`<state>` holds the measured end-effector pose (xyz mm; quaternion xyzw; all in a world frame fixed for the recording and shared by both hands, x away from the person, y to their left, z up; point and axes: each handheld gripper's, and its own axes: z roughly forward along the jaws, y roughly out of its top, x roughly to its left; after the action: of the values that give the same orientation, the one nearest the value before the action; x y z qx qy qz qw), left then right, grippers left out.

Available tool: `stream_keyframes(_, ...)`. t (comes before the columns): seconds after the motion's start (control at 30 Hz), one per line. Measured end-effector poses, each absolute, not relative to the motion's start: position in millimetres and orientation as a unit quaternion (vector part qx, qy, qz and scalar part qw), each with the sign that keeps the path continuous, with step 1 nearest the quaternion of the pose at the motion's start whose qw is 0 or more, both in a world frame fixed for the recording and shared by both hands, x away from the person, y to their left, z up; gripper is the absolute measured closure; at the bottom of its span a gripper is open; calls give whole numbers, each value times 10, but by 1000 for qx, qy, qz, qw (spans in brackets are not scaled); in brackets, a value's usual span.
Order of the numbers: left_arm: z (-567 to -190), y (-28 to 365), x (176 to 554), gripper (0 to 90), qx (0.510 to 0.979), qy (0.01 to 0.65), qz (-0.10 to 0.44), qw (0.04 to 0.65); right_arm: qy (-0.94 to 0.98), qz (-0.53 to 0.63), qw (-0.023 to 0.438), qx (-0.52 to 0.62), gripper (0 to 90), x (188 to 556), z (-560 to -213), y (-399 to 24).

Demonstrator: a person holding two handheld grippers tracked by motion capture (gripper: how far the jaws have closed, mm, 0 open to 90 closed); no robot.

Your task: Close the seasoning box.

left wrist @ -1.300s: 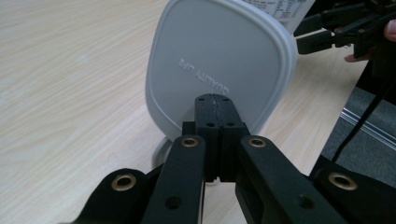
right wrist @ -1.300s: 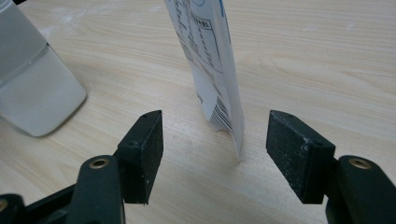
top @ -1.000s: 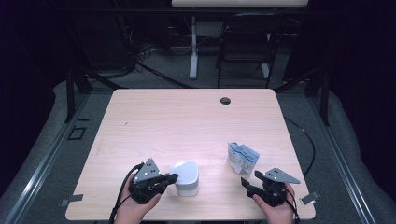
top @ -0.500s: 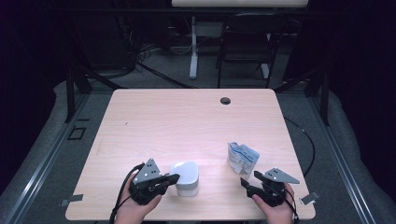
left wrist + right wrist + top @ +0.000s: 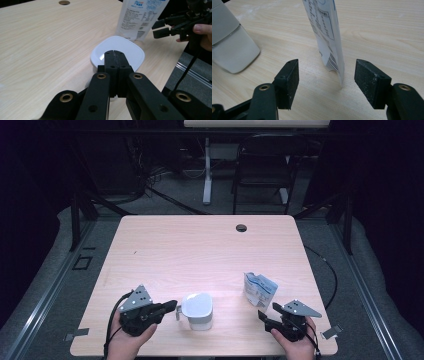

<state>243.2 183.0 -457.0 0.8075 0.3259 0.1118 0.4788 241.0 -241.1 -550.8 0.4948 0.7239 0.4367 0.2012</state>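
Left hand-held gripper point(image 5: 175, 309) (jaws closed) touches a white container point(image 5: 197, 311)'s side; right hand-held gripper point(image 5: 264, 313), open, faces an upright pouch point(image 5: 259, 290) on the worktop point(image 5: 200, 250).

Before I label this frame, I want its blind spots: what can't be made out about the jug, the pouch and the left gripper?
- Jug: its handle is hidden by the left gripper in the left gripper view, so a grip on it cannot be confirmed.
- Pouch: its top is cut off in both gripper views; its print is too small in the high view.
- Jug's contents: hidden under its lid.
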Motion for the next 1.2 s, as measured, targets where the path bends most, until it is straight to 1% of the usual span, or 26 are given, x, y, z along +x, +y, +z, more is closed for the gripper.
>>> stream_keyframes(0.17, -4522, 2021, 2431, 900, 793, 343, 123, 488, 724, 437, 203, 494, 358, 2404, -5497, -2416)
stream_keyframes(0.4, -4569, 2289, 2494, 900, 779, 377, 139, 482, 723, 439, 204, 494, 358, 2404, -5501, -2410)
stream_keyframes(0.63, -4733, 2521, 2585, 900, 764, 416, 140, 472, 725, 434, 205, 493, 358, 2405, -5500, -2416)
stream_keyframes(0.8, -4881, 2619, 2646, 900, 756, 439, 141, 464, 727, 434, 205, 492, 358, 2406, -5504, -2412)
stream_keyframes(1.0, -5085, 2774, 2716, 897, 745, 472, 155, 445, 726, 432, 206, 494, 358, 2409, -5513, -2417)
stream_keyframes(1.13, -5208, 2876, 2756, 849, 737, 491, 162, 436, 726, 433, 204, 494, 358, 2412, -5517, -2419)
stream_keyframes(1.2, -5265, 2909, 2772, 802, 737, 500, 173, 421, 726, 433, 204, 494, 358, 2414, -5519, -2420)
